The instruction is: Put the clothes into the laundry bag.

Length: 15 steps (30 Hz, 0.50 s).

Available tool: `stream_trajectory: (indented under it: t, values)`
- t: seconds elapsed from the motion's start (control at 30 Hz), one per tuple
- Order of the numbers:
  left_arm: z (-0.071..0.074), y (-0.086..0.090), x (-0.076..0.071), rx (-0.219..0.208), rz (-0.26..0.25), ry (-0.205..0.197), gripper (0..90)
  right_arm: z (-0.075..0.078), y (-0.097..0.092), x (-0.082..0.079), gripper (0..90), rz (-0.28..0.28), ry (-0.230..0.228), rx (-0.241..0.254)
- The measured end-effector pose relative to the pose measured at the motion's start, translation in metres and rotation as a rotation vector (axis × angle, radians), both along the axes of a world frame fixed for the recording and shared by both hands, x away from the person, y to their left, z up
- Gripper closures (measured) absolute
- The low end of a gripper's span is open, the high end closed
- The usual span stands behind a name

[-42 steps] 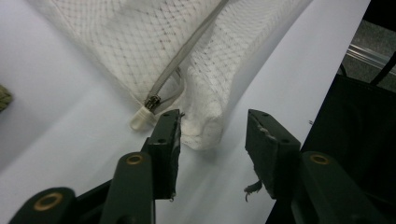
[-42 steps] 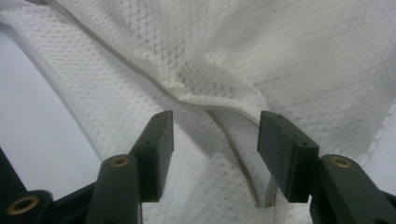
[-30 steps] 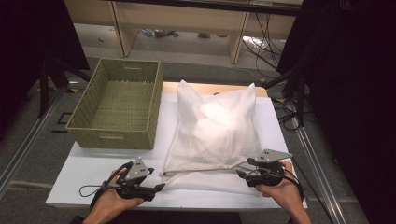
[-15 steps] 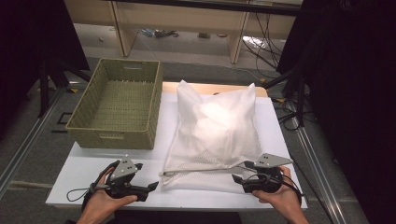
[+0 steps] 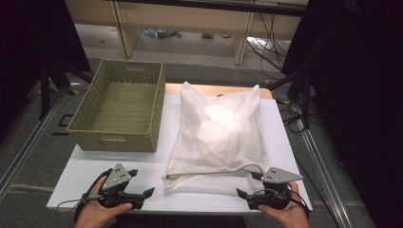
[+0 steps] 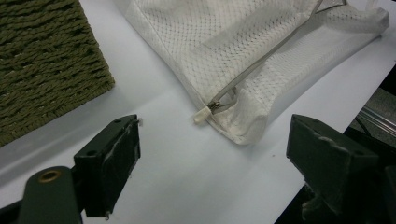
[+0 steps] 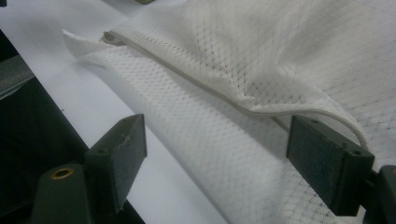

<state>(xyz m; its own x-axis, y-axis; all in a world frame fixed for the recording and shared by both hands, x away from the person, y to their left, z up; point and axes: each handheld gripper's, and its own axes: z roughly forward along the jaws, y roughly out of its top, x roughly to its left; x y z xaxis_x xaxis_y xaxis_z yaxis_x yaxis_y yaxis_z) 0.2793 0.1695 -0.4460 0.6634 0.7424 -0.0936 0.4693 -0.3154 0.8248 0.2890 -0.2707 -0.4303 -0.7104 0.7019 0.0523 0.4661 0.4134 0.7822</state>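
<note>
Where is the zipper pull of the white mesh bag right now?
In the left gripper view the zipper pull lies on the white table at the mesh bag's near corner, ahead of the open left gripper, untouched.

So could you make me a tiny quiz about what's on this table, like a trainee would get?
1. True or false: the woven basket has something inside it.
2. What runs along the near edge of the white mesh laundry bag?
3. Which gripper's fingers are shut: A left gripper, B right gripper, C neither?

Key: 1 false; it is empty. 2 a zipper, its pull at the left corner. 3 C; both have just been opening, nothing between them.
</note>
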Motion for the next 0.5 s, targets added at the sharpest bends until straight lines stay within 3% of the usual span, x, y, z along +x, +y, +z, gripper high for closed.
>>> stream_trajectory:
  t: [0.1,0.13,0.17,0.2,0.27,0.3,0.33,0.37,0.47,0.5]
  values:
    - [-0.0004,0.0019,0.0033,0.028,-0.017,-0.007,16.9,-0.0005,-0.0002,0.0003,21.4,-0.005,-0.002,-0.006]
    - [-0.0009,0.0012,0.0036,0.019,-0.007,-0.006,16.9,-0.0011,-0.0004,0.0011,21.4,-0.003,-0.003,-0.008]
    - [-0.0004,0.0034,0.0046,0.041,-0.014,0.002,16.9,-0.0017,-0.0008,0.0019,21.5,0.004,0.011,-0.008]
    - [-0.0019,0.0014,0.0046,0.005,0.008,0.001,16.9,-0.0017,-0.0008,0.0019,21.5,0.004,0.011,-0.008]
    - [-0.0006,0.0037,0.0052,0.027,0.005,0.005,16.9,-0.0018,-0.0011,0.0023,21.8,0.004,0.007,-0.012]
    - [-0.0019,0.0022,0.0053,-0.004,0.02,0.0,16.9,-0.0016,-0.0019,0.0023,21.9,-0.001,0.016,-0.006]
    - [-0.0021,0.0026,0.0058,-0.004,0.019,0.0,16.9,-0.0018,-0.002,0.0017,21.9,-0.018,0.006,-0.012]
    - [-0.0011,0.0048,0.0065,0.027,0.007,0.007,16.9,-0.0019,-0.0022,0.002,21.9,-0.016,0.007,-0.013]
    - [-0.0029,0.0027,0.0076,0.001,0.028,0.013,16.9,-0.0027,-0.0034,0.0028,21.9,-0.015,0.002,-0.019]
    - [-0.0023,0.0042,0.0087,0.021,0.017,0.013,16.9,-0.0031,-0.0033,0.0029,21.9,-0.012,0.012,-0.014]
